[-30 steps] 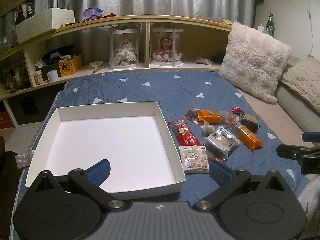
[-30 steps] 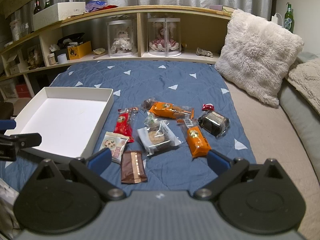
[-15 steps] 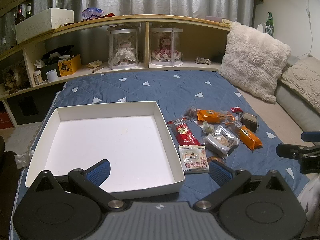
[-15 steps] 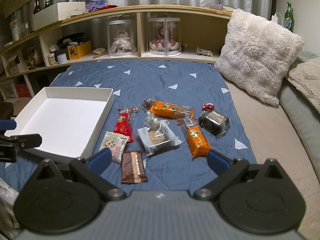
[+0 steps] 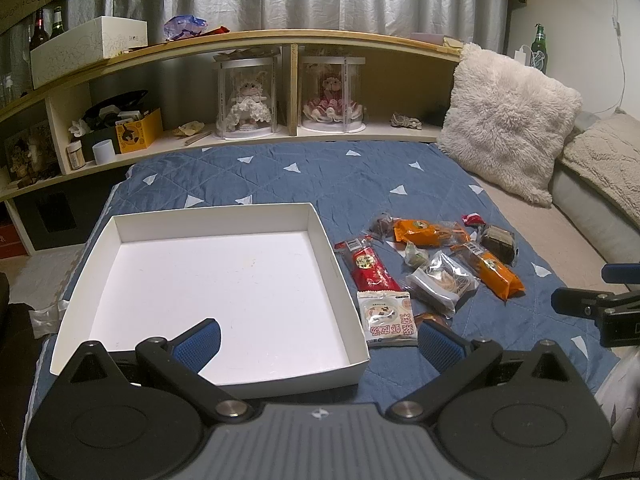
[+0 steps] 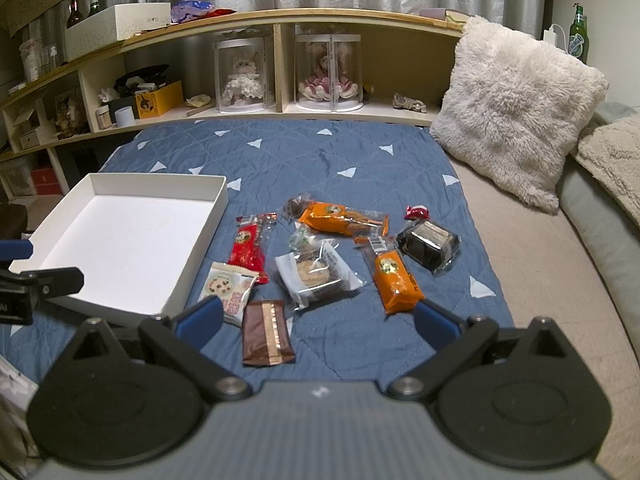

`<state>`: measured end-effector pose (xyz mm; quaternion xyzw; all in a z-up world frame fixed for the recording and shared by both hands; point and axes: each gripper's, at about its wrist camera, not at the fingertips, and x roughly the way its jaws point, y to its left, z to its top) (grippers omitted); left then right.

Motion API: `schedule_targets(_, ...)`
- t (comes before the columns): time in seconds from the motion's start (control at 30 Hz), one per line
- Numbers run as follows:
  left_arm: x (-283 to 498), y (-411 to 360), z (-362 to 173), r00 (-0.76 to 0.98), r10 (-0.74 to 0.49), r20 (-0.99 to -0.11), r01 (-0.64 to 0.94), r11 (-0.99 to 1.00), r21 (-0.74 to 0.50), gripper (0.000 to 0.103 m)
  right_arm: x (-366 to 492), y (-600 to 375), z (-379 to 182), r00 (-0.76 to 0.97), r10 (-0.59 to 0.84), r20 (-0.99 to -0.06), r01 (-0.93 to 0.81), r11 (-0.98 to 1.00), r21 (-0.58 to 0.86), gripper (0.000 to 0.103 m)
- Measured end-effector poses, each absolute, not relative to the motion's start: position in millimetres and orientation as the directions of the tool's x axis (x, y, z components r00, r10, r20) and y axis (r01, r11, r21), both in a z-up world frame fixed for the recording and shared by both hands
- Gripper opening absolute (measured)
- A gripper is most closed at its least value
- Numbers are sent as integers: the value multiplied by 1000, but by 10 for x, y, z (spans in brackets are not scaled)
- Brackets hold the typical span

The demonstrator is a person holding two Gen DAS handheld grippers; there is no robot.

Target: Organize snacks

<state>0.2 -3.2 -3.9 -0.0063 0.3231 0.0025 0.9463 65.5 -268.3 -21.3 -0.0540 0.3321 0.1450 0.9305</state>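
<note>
An empty white box (image 5: pixel 332 264) (image 6: pixel 218 204) lies on the blue quilt, left of several wrapped snacks. These include a red pack (image 6: pixel 248 246), a cookie pack (image 6: pixel 228 288), a brown bar (image 6: pixel 266 332), a clear cookie bag (image 6: pixel 316 274), two orange packs (image 6: pixel 394 280) (image 6: pixel 340 218) and a dark cake (image 6: pixel 428 244). My left gripper (image 5: pixel 318 344) is open, held over the box's near right corner. My right gripper (image 6: pixel 316 318) is open, held above the near side of the snacks, over the brown bar. Both are empty.
A wooden shelf (image 6: pixel 280 20) with two doll cases, boxes and bottles runs along the back. A fluffy white pillow (image 6: pixel 516 112) and a beige cushion (image 6: pixel 612 152) lie to the right. The quilt (image 6: pixel 320 152) extends behind the snacks.
Both grippers have barely moved; the views shift only slightly. Nothing was taken hold of or moved.
</note>
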Motion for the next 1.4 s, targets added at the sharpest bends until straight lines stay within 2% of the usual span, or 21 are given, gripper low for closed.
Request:
schedule_targets(1.07,19,-162,-71,796,-2,-605,-12,1000,-19,103,618,-2668,-234,753,231,-616,-296,955,-3,102)
schedule_targets(1.4,322,-238,79,804,1,-595,-11,1000,-13,103,770,-2718,-172,757,257,-600,-269,960,73,102)
